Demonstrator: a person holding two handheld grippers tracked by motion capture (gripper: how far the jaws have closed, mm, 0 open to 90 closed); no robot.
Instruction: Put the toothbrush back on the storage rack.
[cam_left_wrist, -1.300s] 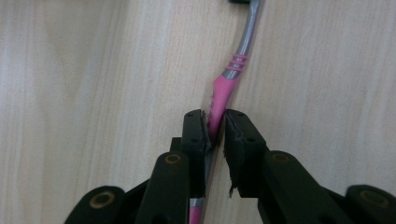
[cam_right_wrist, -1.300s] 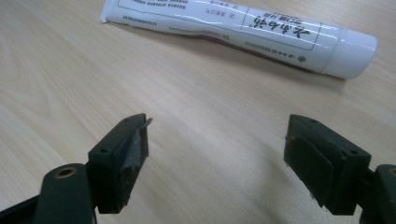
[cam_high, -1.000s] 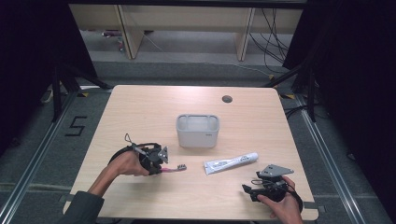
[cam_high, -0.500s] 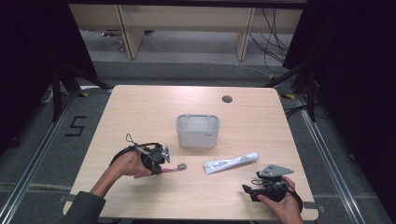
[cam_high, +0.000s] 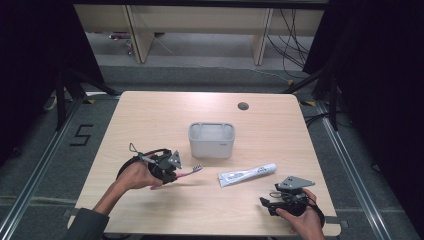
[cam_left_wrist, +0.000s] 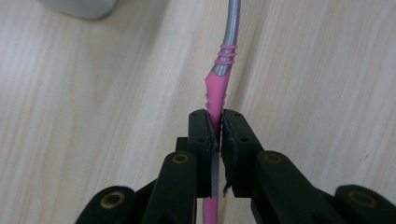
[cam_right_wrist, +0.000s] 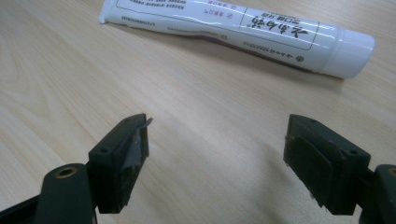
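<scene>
A light wooden table (cam_high: 150, 115) carries a grey rectangular container (cam_high: 211, 139) near its middle. In front of that lies a white toothpaste tube (cam_high: 248, 174), just ahead of the right gripper (cam_high: 272, 206), whose jaws stand wide apart and empty. Left of the tube, the left gripper (cam_high: 176, 172) is clamped on a pink toothbrush (cam_high: 190, 171) by its handle, bristles toward the container.
</scene>
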